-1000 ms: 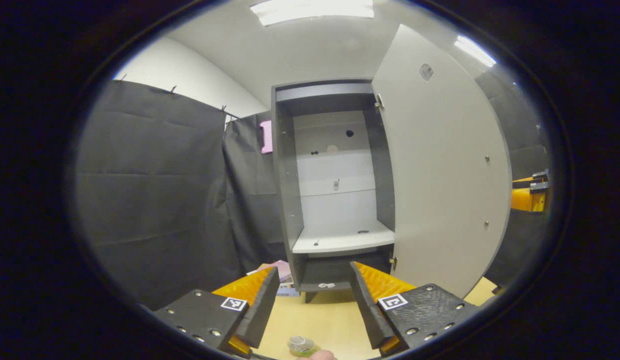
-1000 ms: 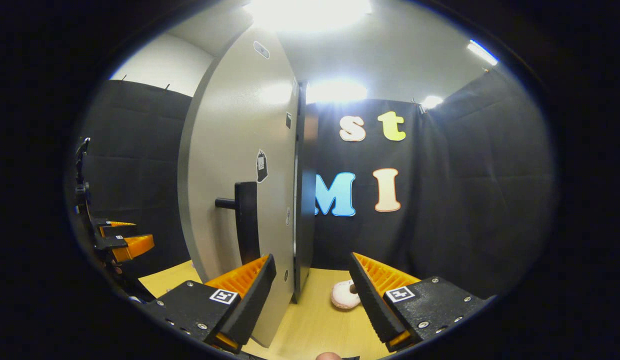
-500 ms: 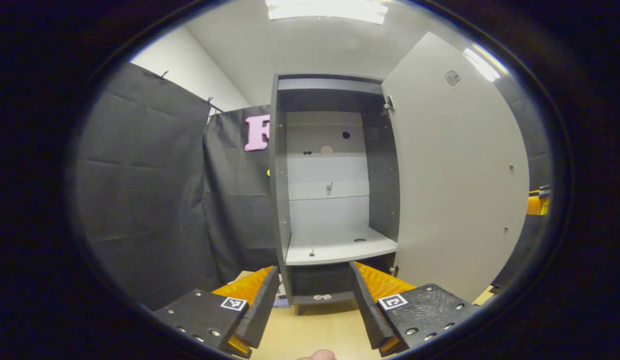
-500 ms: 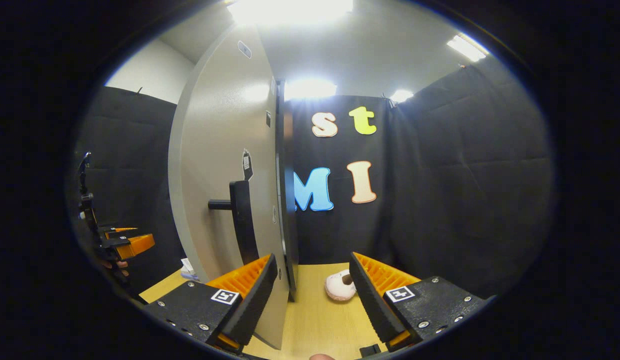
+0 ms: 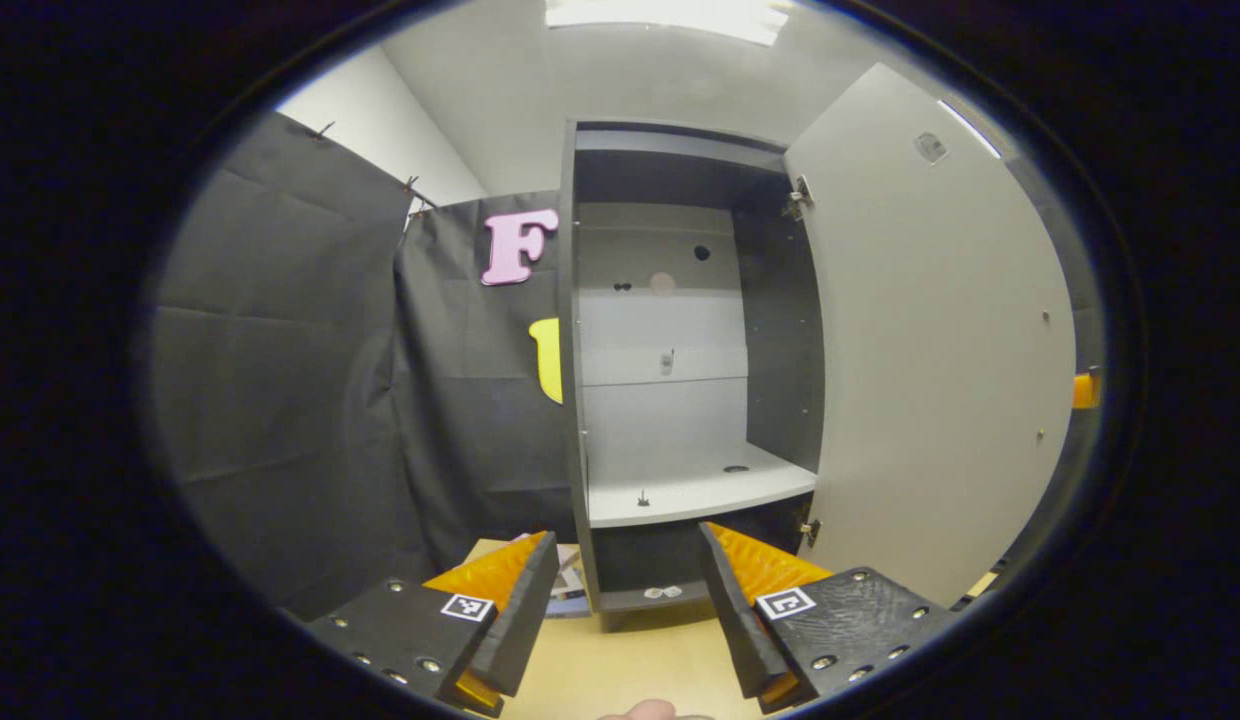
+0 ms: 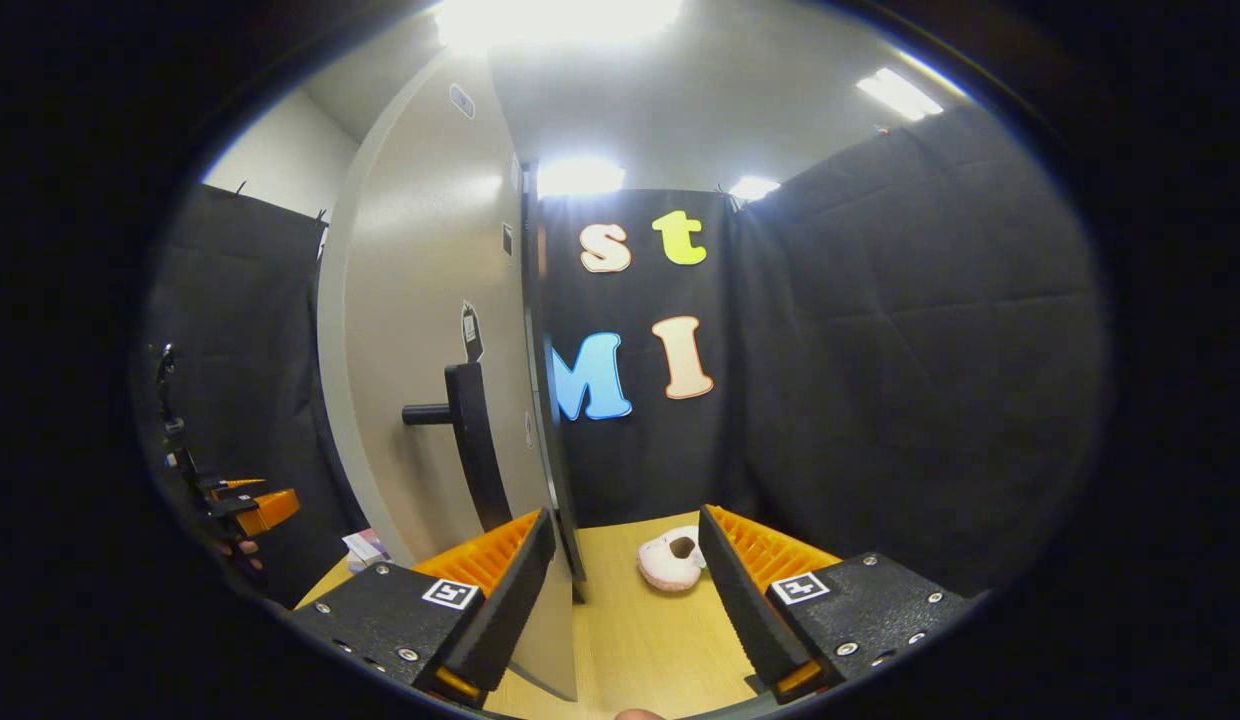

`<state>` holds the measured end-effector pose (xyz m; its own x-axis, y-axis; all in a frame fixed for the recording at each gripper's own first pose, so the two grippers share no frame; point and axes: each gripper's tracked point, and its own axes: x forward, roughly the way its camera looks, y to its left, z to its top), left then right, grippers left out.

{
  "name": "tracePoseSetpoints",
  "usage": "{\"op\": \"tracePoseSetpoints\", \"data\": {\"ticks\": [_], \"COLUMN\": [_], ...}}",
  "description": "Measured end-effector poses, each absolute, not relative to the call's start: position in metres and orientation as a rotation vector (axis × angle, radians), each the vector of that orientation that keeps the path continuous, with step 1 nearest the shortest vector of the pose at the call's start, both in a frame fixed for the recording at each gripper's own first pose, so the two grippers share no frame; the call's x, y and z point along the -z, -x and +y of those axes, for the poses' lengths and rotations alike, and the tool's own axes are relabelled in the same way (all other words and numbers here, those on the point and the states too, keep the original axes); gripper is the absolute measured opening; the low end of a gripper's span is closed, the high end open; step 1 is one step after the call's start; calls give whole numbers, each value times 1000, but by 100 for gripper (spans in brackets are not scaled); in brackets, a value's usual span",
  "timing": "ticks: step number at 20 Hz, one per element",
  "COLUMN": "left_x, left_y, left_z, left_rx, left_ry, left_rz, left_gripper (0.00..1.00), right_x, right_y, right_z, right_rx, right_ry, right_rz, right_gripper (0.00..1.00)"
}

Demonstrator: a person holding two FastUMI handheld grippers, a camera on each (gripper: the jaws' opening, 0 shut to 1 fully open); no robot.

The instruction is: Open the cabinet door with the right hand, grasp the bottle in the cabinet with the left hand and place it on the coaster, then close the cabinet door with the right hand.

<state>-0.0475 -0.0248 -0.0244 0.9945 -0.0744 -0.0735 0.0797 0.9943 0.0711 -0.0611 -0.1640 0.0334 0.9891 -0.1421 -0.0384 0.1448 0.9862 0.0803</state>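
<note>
Plainly, no readable label marks the open cabinet door (image 5: 930, 350).

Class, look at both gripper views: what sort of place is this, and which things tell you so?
Most likely a recording booth set up for a household task, not a real home. Black cloth hangs as walls, a lone grey cabinet with its door swung open stands on a wooden table, and strip lights shine overhead.

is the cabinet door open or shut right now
Open. In the left gripper view the door stands swung out to the right on its hinges, baring the cabinet and its shelf.
</note>
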Motion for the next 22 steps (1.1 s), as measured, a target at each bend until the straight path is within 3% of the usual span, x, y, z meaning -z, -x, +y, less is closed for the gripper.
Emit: {"op": "tracePoseSetpoints", "data": {"ticks": [2,3,4,7,10,11,12,13,14,17,20,22], "left_x": [18,13,9,1,3,2,2,-1,-3,1,4,4], "left_y": [49,51,53,56,59,60,62,63,64,67,70,71], "left_z": [-25,-27,-28,-30,-35,-36,-36,-34,-33,-31,-25,-20], "left_rx": [64,61,56,41,39,39,34,25,20,18,9,-6], "left_ry": [-65,-70,-83,-108,-113,-112,-117,-122,-122,-124,-126,-133], "left_rz": [67,61,56,30,41,40,39,34,29,37,47,49], "left_gripper": [83,76,76,83,80,84,75,84,80,84,76,77], "right_x": [-30,-29,-30,-35,-32,-34,-35,-34,-34,-35,-36,-35], "right_y": [60,59,58,53,47,46,45,41,39,29,21,16], "right_z": [-155,-150,-146,-136,-123,-120,-117,-112,-109,-101,-95,-89], "right_rx": [103,80,63,22,-26,-39,-51,-68,-81,-105,-122,-137], "right_ry": [-93,-99,-104,-99,-119,-113,-106,-103,-106,-114,-121,-129], "right_rz": [55,63,63,52,61,57,56,55,57,57,62,61], "right_gripper": [90,90,87,90,90,90,91,91,90,91,91,91]}}
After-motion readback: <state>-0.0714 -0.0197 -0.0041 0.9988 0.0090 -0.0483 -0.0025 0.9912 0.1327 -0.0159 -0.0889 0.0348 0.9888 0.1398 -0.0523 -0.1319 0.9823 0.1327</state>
